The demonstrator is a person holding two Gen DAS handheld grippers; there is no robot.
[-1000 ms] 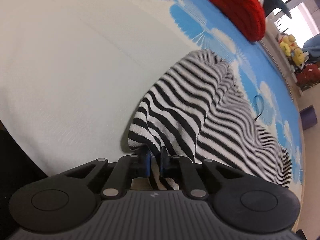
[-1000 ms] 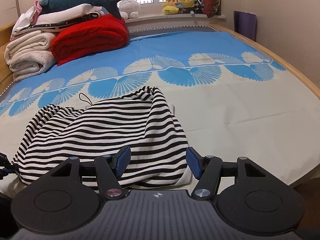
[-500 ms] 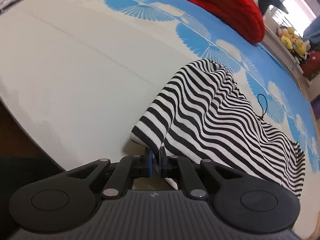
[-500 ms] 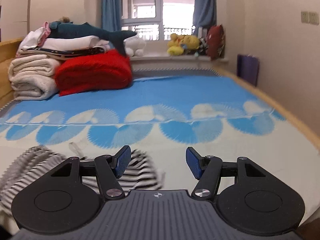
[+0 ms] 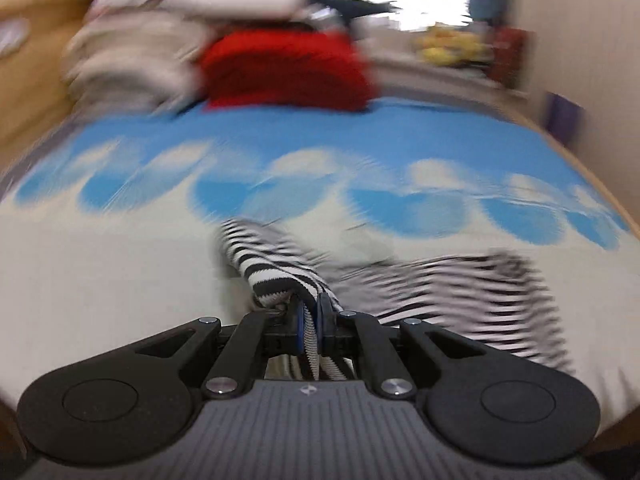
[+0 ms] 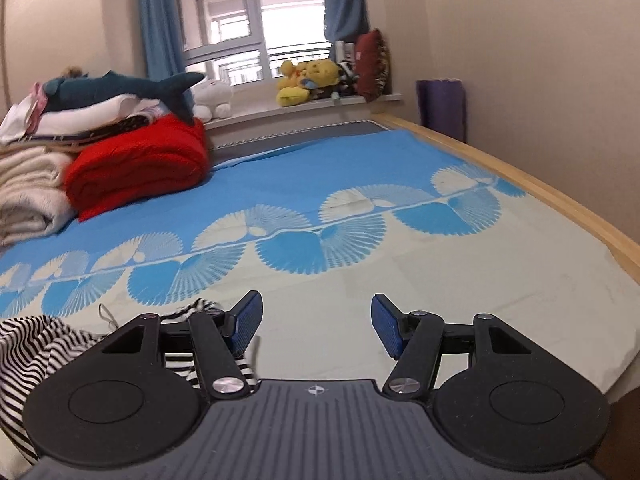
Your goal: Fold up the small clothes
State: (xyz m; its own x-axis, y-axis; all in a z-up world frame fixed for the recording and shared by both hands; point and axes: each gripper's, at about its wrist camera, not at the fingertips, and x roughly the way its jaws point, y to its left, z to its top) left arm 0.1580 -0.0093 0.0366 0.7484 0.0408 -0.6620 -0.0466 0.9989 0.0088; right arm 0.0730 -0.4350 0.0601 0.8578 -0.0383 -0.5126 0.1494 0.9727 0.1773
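Observation:
A black-and-white striped knit garment point(image 5: 440, 288) lies on the cream near part of the bed. My left gripper point(image 5: 310, 322) is shut on an edge of the garment, and the cloth rises from the bed to its blue pads; this view is blurred by motion. In the right wrist view the striped garment point(image 6: 36, 344) shows only at the lower left, partly behind the gripper body. My right gripper point(image 6: 316, 320) stands open over bare sheet to the right of the garment, with nothing between its fingers.
The bed sheet point(image 6: 320, 208) is blue with fan patterns farther back. A folded red blanket point(image 6: 140, 164) and a stack of cream and white linens point(image 6: 28, 184) with a plush shark point(image 6: 120, 88) sit at the back left. Plush toys point(image 6: 304, 80) line the windowsill. A wooden bed edge point(image 6: 560, 200) runs along the right.
My left gripper has lifted and rolled level with the garment edge still pinched, pulling the cloth up. My right gripper rose and tilted up, so the garment slid to its lower left.

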